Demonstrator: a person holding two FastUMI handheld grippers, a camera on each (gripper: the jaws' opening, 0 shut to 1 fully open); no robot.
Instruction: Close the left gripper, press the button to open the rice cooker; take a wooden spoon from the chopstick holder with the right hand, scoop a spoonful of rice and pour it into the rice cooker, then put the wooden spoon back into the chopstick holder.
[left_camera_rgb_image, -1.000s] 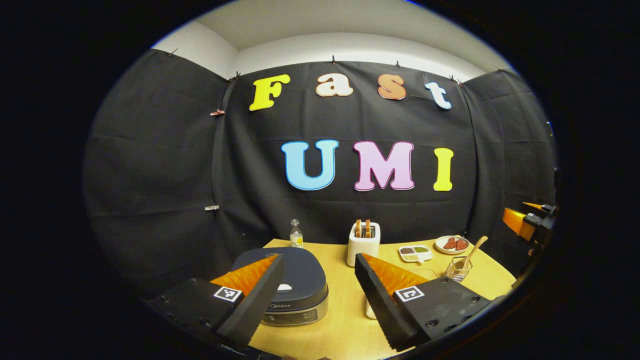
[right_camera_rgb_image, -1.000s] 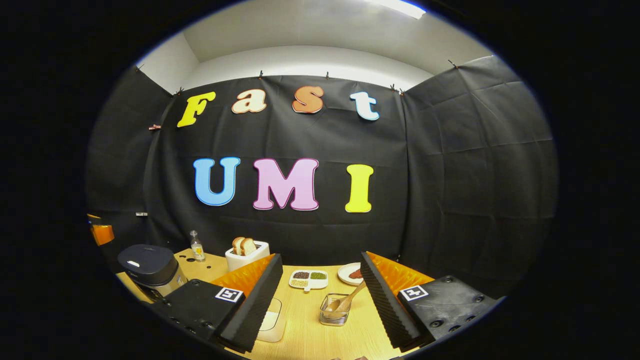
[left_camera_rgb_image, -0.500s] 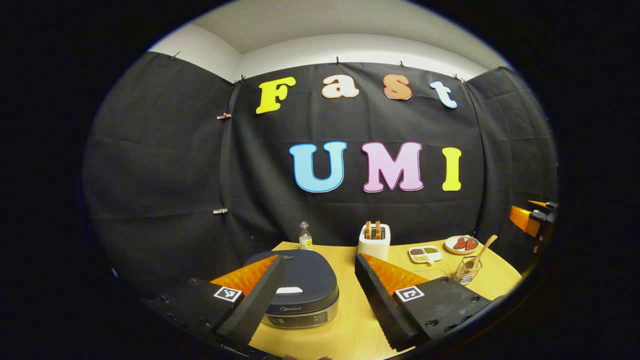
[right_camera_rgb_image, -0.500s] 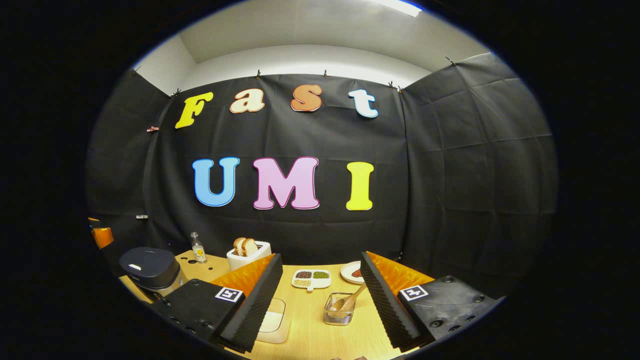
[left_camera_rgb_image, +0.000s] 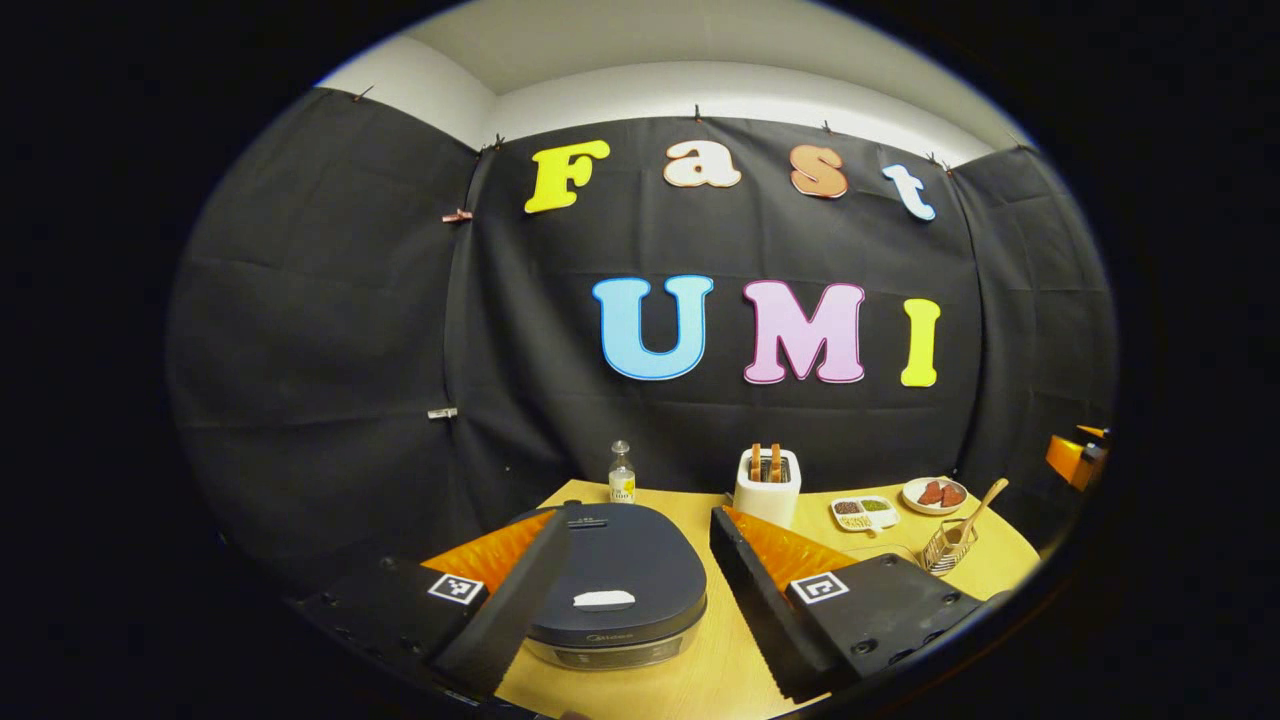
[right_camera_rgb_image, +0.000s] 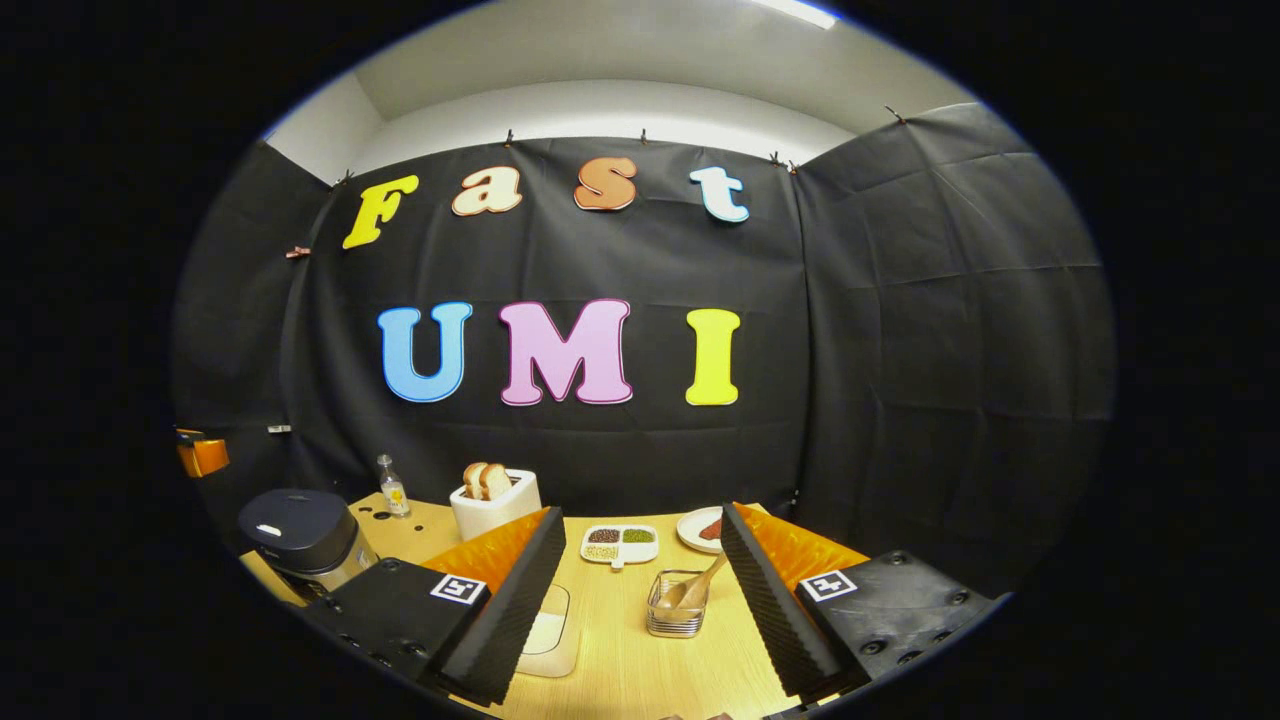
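Although the rice cooker (left_camera_rgb_image: 612, 590) sits right between the left gripper (left_camera_rgb_image: 640, 580)'s fingers, its lid is down and the pale button (left_camera_rgb_image: 603, 599) on top is untouched — and those fingers stand wide apart, not yet brought together as the task asks. A press with the fingers spread could straddle the button and miss it, or land on the lid beside it; a hard shove might also slide the cooker on the wooden table (left_camera_rgb_image: 700, 670). There is lettering on the cooker's front rim, too small to make out. In the right gripper view, the right gripper (right_camera_rgb_image: 640, 590) also hangs spread, holding nothing, with the chopstick holder (right_camera_rgb_image: 676, 605) between its fingers farther off and the wooden spoon (right_camera_rgb_image: 697, 590) leaning in it — a tilted handle that could tip the light holder if caught off-centre.
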